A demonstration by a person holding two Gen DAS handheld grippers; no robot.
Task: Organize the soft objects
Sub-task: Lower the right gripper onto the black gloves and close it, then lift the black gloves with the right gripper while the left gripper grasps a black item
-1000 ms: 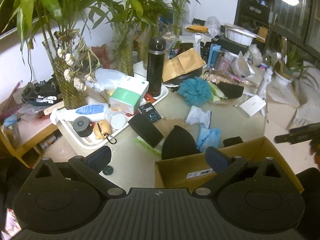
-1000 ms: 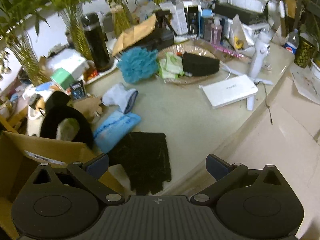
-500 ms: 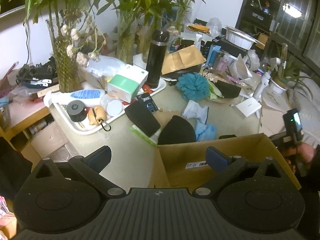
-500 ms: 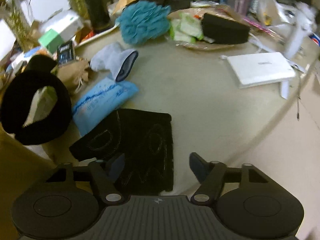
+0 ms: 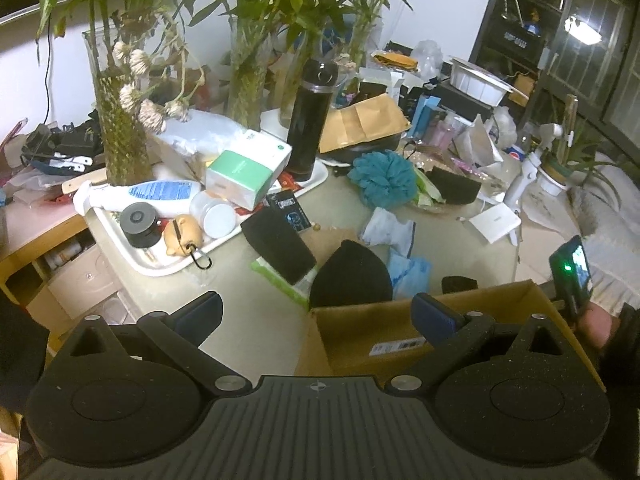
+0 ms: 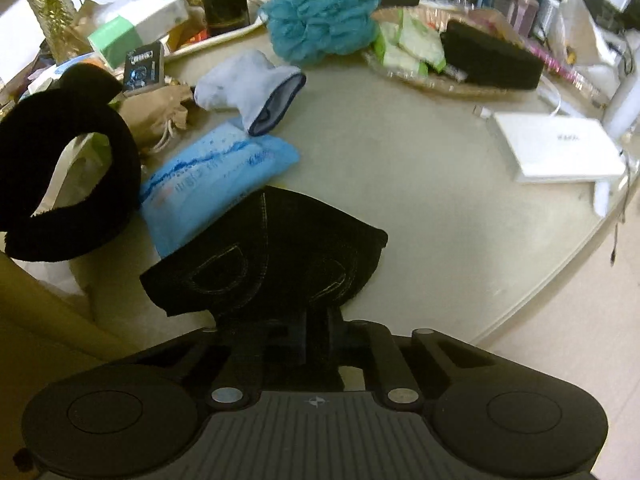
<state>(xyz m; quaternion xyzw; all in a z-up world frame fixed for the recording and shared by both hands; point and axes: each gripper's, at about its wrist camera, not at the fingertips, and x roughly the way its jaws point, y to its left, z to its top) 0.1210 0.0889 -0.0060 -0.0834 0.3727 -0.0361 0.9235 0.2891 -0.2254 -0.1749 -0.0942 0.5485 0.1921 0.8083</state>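
Observation:
My right gripper points steeply down at the table's near edge. Its jaws are shut on the near hem of a black stitched cloth, which bunches up in front of the fingers. The cloth's far end lies over a blue soft packet. Beyond are a pale blue sock, a teal bath pouf and a black knit hat. My left gripper is open and holds nothing, above the corner of an open cardboard box.
A white tray with bottles and boxes fills the left side. Glass vases with plants stand behind it, with a black flask. A wicker tray and a white box lie to the right. A hand shows beside the box.
My right gripper came down onto the black cloth and its jaws went from wide open to shut on it; the cloth has bunched up. The left gripper sank slightly and stayed open.

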